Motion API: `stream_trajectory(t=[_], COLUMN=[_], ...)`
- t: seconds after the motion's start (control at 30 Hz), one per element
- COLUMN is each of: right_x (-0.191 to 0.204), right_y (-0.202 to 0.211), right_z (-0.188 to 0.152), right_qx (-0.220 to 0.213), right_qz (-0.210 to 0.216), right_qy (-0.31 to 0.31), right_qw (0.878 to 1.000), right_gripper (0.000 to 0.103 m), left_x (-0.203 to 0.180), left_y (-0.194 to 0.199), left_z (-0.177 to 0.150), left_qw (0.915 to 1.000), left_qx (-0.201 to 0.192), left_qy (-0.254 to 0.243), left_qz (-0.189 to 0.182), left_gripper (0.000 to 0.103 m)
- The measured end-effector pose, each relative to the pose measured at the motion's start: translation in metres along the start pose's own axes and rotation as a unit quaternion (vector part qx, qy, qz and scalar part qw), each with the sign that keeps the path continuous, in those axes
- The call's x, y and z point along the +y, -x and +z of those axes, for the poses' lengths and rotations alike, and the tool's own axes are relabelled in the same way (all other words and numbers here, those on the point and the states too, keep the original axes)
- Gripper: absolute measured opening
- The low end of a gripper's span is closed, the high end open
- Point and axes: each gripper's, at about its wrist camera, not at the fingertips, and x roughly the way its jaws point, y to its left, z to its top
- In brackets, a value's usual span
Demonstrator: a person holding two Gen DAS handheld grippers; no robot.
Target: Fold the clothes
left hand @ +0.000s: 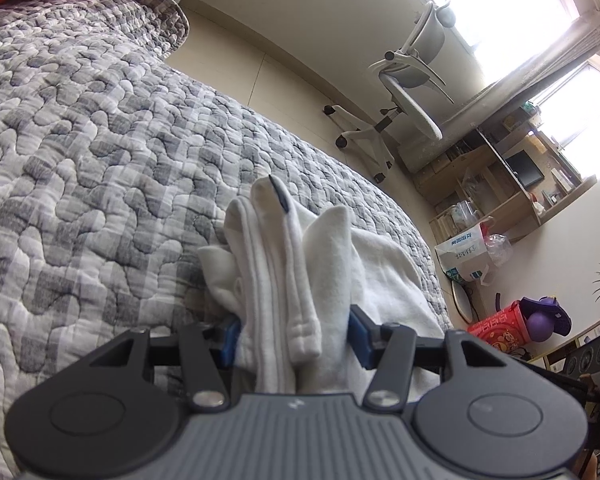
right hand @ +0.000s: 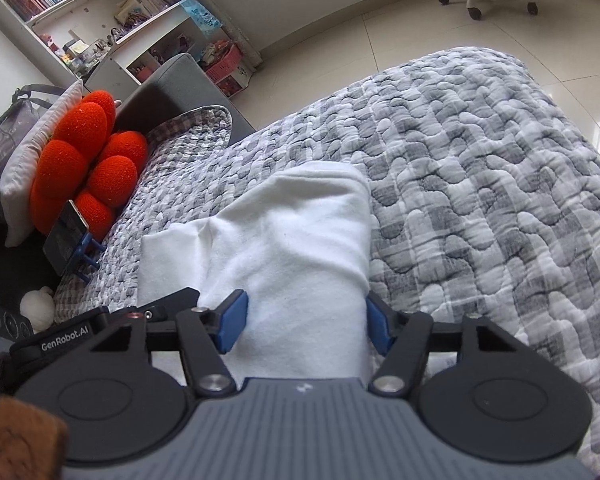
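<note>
A white garment (left hand: 268,248) lies bunched on the grey-and-white quilted bed (left hand: 100,140). In the left wrist view, several of its folds and a hem stand upright between the blue pads of my left gripper (left hand: 294,338), which is shut on them. In the right wrist view the same white garment (right hand: 300,220) forms a thick folded roll on the quilt (right hand: 480,160). My right gripper (right hand: 306,322) straddles the roll's near end, and both blue pads touch its sides. A flatter layer of the cloth spreads out to the left of the roll.
An orange bobble cushion (right hand: 88,160) and a phone on a blue stand (right hand: 66,244) sit at the head of the bed. A white office chair (left hand: 412,80) stands on the tiled floor beyond the bed edge. Wooden shelves (left hand: 500,184), a bag (left hand: 466,256) and a red box (left hand: 500,320) line the wall.
</note>
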Motion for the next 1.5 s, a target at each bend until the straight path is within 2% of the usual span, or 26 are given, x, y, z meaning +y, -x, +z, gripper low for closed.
stream_trajectory(t=[0.07, 0.13, 0.33, 0.4, 0.53, 0.67, 0.77, 0.9, 1.0, 1.1, 1.17, 1.37, 1.5], right_x=[0.001, 0.006, 0.017, 0.017, -0.002, -0.02, -0.036, -0.04, -0.03, -0.02, -0.017, -0.001, 0.013], right_y=[0.004, 0.007, 0.009, 0.008, 0.003, 0.002, 0.001, 0.005, 0.005, 0.003, 0.001, 0.001, 0.003], right_z=[0.0, 0.0, -0.001, 0.0, 0.004, 0.007, 0.007, 0.004, -0.002, -0.004, -0.004, -0.005, -0.005], right_qx=[-0.006, -0.011, -0.021, -0.018, 0.011, 0.035, 0.045, 0.042, 0.042, 0.036, 0.035, 0.019, 0.008], right_qz=[0.001, -0.002, -0.005, 0.001, 0.02, 0.056, 0.097, 0.12, 0.123, 0.11, 0.097, 0.058, 0.028], right_qy=[-0.003, 0.008, 0.04, 0.039, -0.012, -0.043, -0.06, -0.044, 0.0, 0.013, 0.018, 0.044, 0.072], right_qw=[1.0, 1.0, 0.999, 0.999, 1.0, 0.997, 0.992, 0.991, 0.992, 0.993, 0.994, 0.997, 0.997], right_gripper=[0.047, 0.044, 0.041, 0.041, 0.054, 0.06, 0.06, 0.06, 0.06, 0.06, 0.056, 0.046, 0.043], left_x=[0.0, 0.0, -0.005, -0.007, -0.006, -0.006, -0.004, 0.001, 0.004, 0.007, 0.008, 0.0, -0.012], left_y=[0.001, 0.003, 0.008, 0.009, 0.009, 0.009, 0.009, 0.007, 0.006, 0.005, 0.005, 0.007, 0.011], left_z=[0.0, -0.001, 0.0, 0.001, 0.002, 0.002, 0.003, 0.002, 0.0, -0.001, -0.002, -0.003, -0.002], left_qw=[1.0, 0.9999, 0.9997, 0.9997, 0.9997, 0.9997, 0.9999, 1.0, 0.9999, 0.9996, 0.9994, 1.0, 0.9996], left_qx=[0.0, -0.001, -0.005, -0.006, -0.005, -0.004, -0.002, 0.003, 0.005, 0.006, 0.007, 0.005, -0.005], left_qy=[0.002, -0.003, -0.016, -0.019, -0.018, -0.018, -0.013, 0.001, 0.011, 0.024, 0.03, 0.007, -0.024], left_qz=[0.005, 0.01, 0.015, 0.017, 0.016, 0.015, 0.01, 0.002, -0.004, -0.013, -0.017, -0.003, 0.012], left_gripper=[0.048, 0.045, 0.04, 0.04, 0.039, 0.038, 0.038, 0.038, 0.041, 0.042, 0.042, 0.038, 0.037])
